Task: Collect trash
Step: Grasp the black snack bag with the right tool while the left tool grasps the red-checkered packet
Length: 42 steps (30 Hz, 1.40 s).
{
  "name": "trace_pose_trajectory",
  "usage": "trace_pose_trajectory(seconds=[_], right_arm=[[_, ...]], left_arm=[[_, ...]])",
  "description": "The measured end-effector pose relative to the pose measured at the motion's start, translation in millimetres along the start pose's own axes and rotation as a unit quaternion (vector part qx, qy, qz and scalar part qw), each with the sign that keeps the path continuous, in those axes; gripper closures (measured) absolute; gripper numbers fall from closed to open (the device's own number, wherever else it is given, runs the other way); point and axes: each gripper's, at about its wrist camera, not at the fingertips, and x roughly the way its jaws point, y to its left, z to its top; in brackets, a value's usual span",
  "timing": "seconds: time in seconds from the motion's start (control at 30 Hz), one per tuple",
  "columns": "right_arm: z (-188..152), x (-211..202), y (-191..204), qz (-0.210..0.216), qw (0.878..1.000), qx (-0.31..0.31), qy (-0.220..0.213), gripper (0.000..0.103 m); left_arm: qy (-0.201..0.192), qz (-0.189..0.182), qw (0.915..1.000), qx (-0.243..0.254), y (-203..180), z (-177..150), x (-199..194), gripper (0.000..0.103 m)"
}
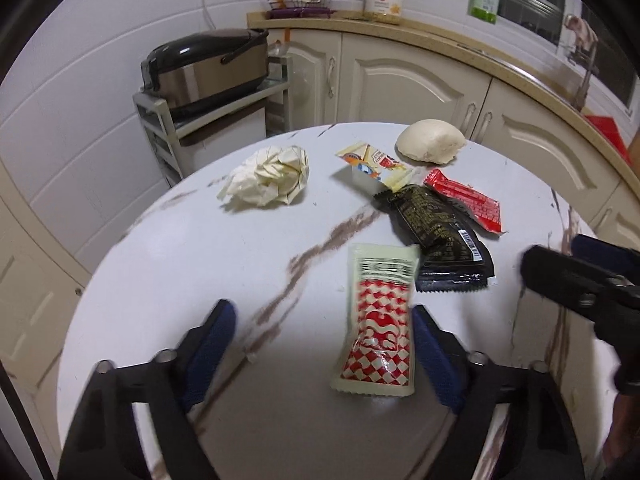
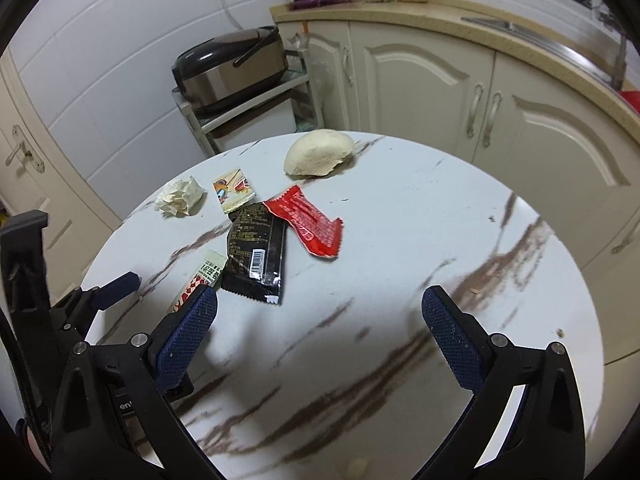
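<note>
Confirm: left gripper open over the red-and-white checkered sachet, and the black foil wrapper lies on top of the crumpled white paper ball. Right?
One error. The black foil wrapper lies apart from the crumpled white paper ball; it overlaps the red plastic wrapper. The left wrist view shows this. The left gripper is open over the red-and-white checkered sachet.

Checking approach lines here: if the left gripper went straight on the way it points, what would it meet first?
Most likely the red-checkered sachet, lying between the open fingers of the left gripper on the table.
</note>
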Motion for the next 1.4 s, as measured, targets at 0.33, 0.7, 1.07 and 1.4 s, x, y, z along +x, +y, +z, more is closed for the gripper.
trace_pose_trajectory(seconds=[0.33,0.7,1.07,1.4], right_arm=[[11,51,33,0.029,0.999,-0.008,0.035,0.018],[12,58,62,-0.014,0.998,-0.062,0.004,0.083],[-28,2,26,0.062,0.998,-0.009,-0.014,0.086],[-61,-52,8,0.068,0.997,0.004,-0.035,0.086]], left_arm=[[-0.013,-0.029,0.9989,-0.035,40,3,10,0.079],[-0.025,-0.048,0.9967,-0.06,56,-36,-26,0.083],[-0.042,-0.073,0.9948,-0.058,39,-72,-82,0.092],[-0.038,-0.04,0.9967,-0.06,42,-88,-96,0.069]])
